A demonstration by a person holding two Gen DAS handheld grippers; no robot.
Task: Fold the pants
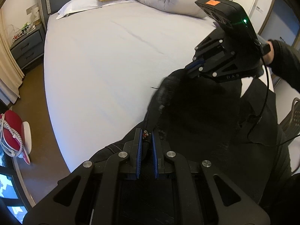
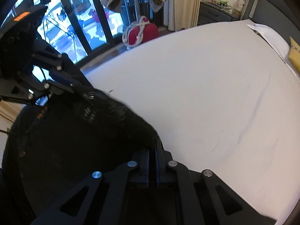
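- Black pants (image 1: 196, 112) hang bunched between my two hand-held grippers, held up over the near edge of the bed (image 1: 112, 65), not yet spread flat.
- Left hand-held gripper (image 1: 146, 136) is clenched on a thin fold by the waist button; so small a bite could slip if I pull hard.
- Right hand-held gripper (image 2: 152, 150) pinches the other waist end; uneven tension would likely twist the legs and skew the fold.
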